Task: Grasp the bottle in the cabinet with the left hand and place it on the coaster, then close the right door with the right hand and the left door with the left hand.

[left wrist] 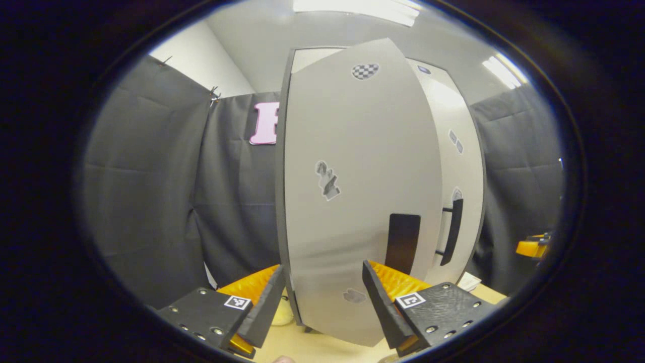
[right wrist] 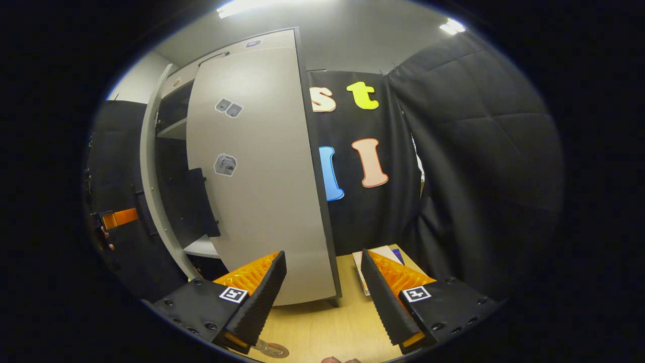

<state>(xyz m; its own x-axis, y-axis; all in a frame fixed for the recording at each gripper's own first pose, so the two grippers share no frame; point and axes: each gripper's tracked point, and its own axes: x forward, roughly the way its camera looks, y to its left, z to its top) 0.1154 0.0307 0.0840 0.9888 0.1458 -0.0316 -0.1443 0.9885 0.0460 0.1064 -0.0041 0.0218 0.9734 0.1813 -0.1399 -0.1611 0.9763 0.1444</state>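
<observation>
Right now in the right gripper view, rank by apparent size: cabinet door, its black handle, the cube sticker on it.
Largest to smallest, as they appear:
1. Cabinet door, the pale panel.
2. Black handle at its left edge.
3. Cube sticker, clearly the smallest.
All three sit on the same door, so nearness hardly skews the order.

left door ajar, gripper open

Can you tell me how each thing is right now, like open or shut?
left door: almost shut, small gap left
right door: not fully shut, dark gap with shelves showing beside it
left gripper: open, holding nothing, close in front of the left door
right gripper: open, holding nothing, in front of the right door's outer edge
</observation>
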